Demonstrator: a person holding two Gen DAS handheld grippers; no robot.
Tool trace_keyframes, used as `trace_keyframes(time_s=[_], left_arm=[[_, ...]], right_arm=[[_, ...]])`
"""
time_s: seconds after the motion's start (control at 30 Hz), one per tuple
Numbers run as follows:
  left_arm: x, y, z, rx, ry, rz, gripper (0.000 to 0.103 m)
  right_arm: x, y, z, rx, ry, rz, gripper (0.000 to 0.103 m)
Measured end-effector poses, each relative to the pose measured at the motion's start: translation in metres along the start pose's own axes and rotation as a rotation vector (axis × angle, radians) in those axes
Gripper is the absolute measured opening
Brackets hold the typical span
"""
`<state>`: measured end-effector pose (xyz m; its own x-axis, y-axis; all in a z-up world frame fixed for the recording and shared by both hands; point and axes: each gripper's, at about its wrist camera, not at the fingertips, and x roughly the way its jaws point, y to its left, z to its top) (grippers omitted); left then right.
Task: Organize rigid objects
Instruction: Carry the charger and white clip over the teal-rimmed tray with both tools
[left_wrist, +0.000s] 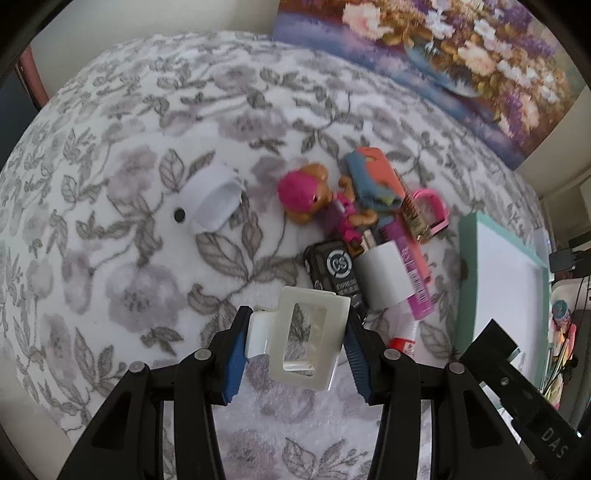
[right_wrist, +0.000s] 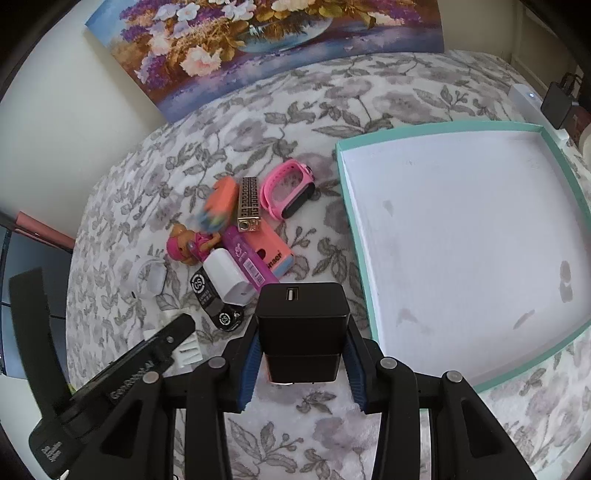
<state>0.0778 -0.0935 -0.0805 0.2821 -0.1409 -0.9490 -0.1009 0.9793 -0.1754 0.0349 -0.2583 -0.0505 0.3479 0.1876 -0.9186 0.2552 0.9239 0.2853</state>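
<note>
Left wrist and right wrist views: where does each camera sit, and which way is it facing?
Left wrist: on the left tongs, looking steeply down at the floral cover; its blue pads clamp a white hair clip, and the other tool's black body shows at lower right.
Right wrist: on the right tongs, also looking down; they grip a black charger beside the empty teal tray.
Shared: the toy pile with the pink-helmeted figure, the tray and the flower painting.

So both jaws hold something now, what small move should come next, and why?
Probably carry the black charger in the right gripper sideways over the teal tray and release it. The tray lies right beside it with nothing inside, while the left gripper holds only a white clip.
</note>
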Motion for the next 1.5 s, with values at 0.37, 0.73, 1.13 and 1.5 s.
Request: trace_keyframes(time_s=[0.37,0.73,1.13,1.5], left_arm=[[-0.051,0.017,0.005,-0.005,-0.101,-0.049,0.05],[-0.057,-0.034,0.007,0.094,-0.075,-0.081,0.05],[-0.025,-0.123,0.006,0.223,0.026,-0.122,0.05],[-0.005,-0.196,0.002,0.334,0.013,-0.154,0.05]], right_arm=[[-0.023,-0.005,0.005,0.007,-0.058,0.021,0.043],[-0.046,-0.049,0.032,0.072,-0.14,-0.041,0.043],[-0.048,-0.159,0.047,0.323,-0.171,-0.203,0.043],[-0.048,-0.193,0.044,0.382,-0.204,-0.298,0.043]])
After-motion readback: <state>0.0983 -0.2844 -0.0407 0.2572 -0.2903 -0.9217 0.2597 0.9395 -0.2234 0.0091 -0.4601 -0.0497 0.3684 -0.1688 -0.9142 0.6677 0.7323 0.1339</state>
